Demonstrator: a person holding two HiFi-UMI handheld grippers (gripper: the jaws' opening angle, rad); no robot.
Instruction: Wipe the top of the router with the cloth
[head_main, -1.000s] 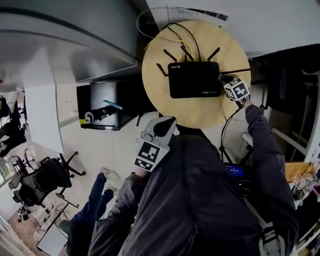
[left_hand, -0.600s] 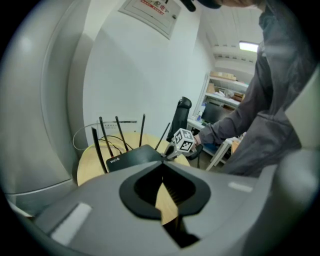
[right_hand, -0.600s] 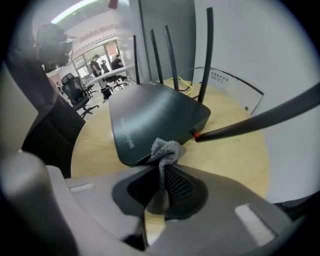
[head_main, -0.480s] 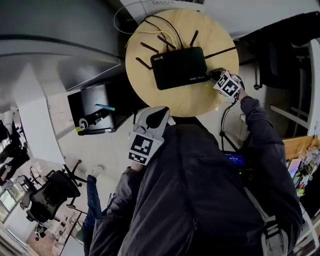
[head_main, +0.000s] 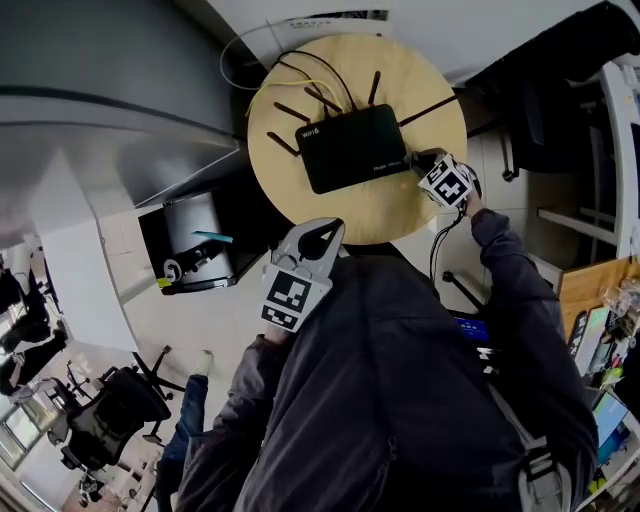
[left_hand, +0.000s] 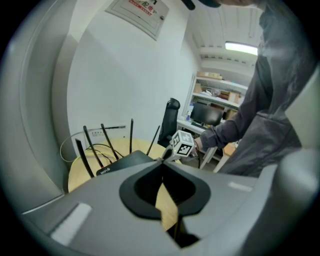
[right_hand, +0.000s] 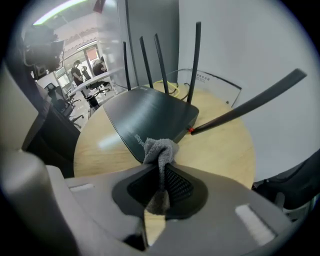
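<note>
A black router (head_main: 352, 147) (right_hand: 150, 117) (left_hand: 122, 162) with several upright antennas lies on a round wooden table (head_main: 390, 205). My right gripper (head_main: 425, 168) (right_hand: 160, 152) is shut on a grey cloth (right_hand: 161, 150), whose bunched end touches the router's near right corner. My left gripper (head_main: 322, 240) (left_hand: 161, 172) is shut with nothing in it and hangs off the table's near edge, clear of the router. The right gripper's marker cube (left_hand: 183, 144) shows in the left gripper view beside the router.
Yellow and black cables (head_main: 300, 75) run from the router's back toward the wall. A dark cabinet (head_main: 195, 245) stands left of the table on the floor. Office chairs (head_main: 110, 410) sit at the lower left, a desk with clutter (head_main: 600, 340) to the right.
The head view has shifted, so the table sits lower and more to the left. My right gripper with the cloth stays at the router's right corner. The left gripper has stayed near the body.
</note>
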